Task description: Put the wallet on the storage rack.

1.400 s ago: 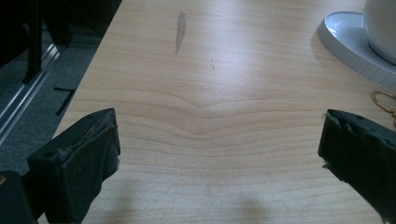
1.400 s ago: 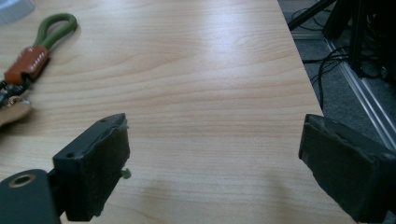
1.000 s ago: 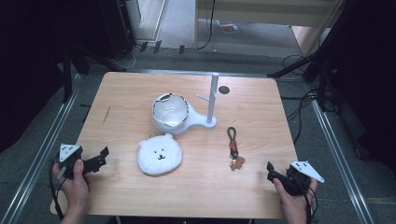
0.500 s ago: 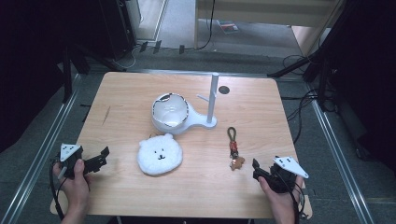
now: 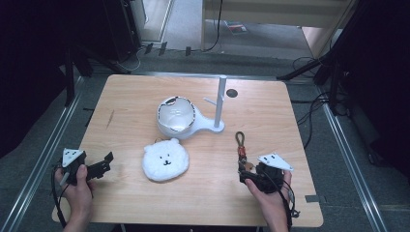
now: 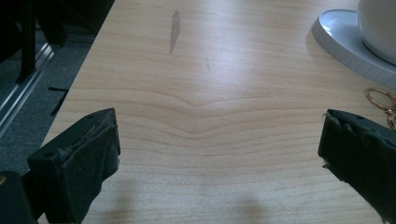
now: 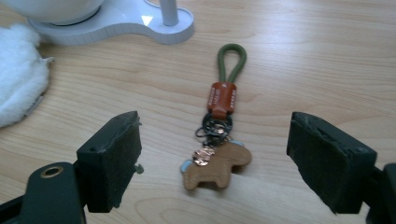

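- While flat on the table [image 5: 270,111], keychain [image 7: 218,135] between right gripper [image 7: 215,158] pads, untouched, jaws wide and gripping nothing.
- Beyond its loop, white stand [image 7: 140,23].
- Far off, left gripper [image 6: 219,163] wide open, empty.

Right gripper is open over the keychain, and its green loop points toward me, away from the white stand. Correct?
Not quite. The right gripper is open over the keychain, but the right gripper view shows the green loop pointing toward the white stand.
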A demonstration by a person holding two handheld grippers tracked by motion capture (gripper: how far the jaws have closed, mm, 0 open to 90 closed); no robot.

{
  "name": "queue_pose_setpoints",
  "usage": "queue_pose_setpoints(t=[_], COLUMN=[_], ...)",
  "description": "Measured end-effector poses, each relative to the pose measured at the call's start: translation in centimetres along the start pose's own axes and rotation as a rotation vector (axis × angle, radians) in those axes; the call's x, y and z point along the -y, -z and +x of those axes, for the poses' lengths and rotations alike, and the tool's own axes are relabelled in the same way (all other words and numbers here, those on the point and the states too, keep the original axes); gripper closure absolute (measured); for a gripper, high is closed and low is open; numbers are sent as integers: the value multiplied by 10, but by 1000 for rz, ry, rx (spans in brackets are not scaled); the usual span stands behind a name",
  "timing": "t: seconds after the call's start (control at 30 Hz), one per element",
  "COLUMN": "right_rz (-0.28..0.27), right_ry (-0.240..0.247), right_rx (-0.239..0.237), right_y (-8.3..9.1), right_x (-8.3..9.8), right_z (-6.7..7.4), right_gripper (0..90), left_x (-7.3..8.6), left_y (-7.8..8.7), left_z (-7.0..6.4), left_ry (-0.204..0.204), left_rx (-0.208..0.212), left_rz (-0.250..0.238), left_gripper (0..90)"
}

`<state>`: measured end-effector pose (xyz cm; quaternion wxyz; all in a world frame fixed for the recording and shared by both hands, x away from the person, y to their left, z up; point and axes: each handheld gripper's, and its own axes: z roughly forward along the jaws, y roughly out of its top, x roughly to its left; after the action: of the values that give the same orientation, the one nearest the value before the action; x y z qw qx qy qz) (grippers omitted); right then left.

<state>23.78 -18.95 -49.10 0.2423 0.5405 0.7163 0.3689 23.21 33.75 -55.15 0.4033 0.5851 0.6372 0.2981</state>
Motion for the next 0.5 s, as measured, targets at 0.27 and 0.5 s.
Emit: queue_pose_setpoints(t=[0.27,0.5], right_rz=[7,25], right_ry=[11,34], right_rx=[-38,-91], right_y=[-7,-18], right_x=[-10,-15], right_z=[22,47], right_gripper=[183,175], left_x=[0,0], left_y=[0,0], left_z=[0,0], left_ry=[2,5], left_rx=[1,4], left_rz=[-2,-3], left_gripper=[0,0])
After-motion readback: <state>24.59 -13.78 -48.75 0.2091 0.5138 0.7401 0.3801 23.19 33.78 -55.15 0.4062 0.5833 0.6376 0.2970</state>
